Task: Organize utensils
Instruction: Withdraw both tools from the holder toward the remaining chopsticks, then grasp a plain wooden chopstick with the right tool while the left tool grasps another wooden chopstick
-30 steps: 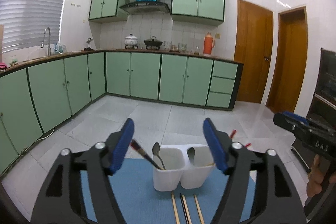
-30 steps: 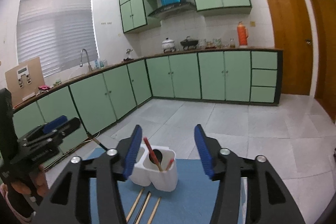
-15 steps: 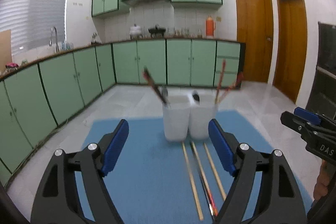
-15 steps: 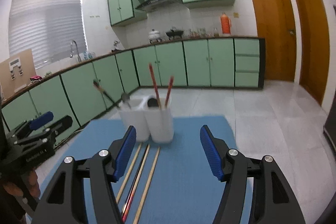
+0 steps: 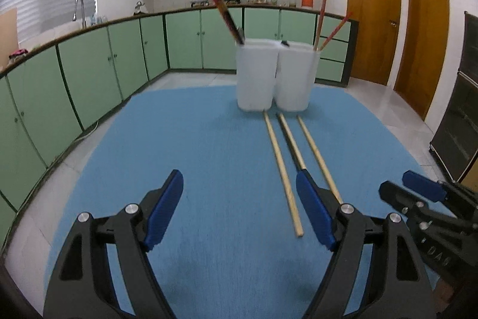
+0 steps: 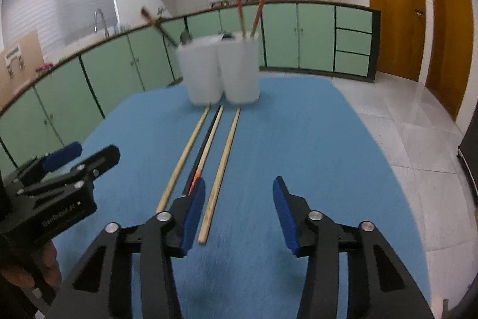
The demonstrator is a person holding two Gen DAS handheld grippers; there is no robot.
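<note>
A white two-cup utensil holder (image 5: pixel 276 76) (image 6: pixel 222 69) stands at the far end of a blue mat (image 5: pixel 209 154) (image 6: pixel 283 139). Chopsticks and spoons stick out of it. Several loose chopsticks lie on the mat in front of it: a pale one (image 5: pixel 282 172) (image 6: pixel 182 157), a dark one (image 5: pixel 291 141) (image 6: pixel 206 145) and another pale one (image 5: pixel 318 157) (image 6: pixel 222 166). My left gripper (image 5: pixel 239 211) is open and empty, low over the mat left of them. My right gripper (image 6: pixel 239 214) is open and empty, just right of them.
The mat covers a table in a kitchen with green cabinets (image 5: pixel 89 71) along the left and back walls. Wooden doors (image 5: pixel 373 29) are at the right. A dark appliance (image 5: pixel 460 121) stands at the far right.
Both grippers have dropped from high above the table to low over the mat. The holder now sits further ahead and the loose chopsticks lie close by.
</note>
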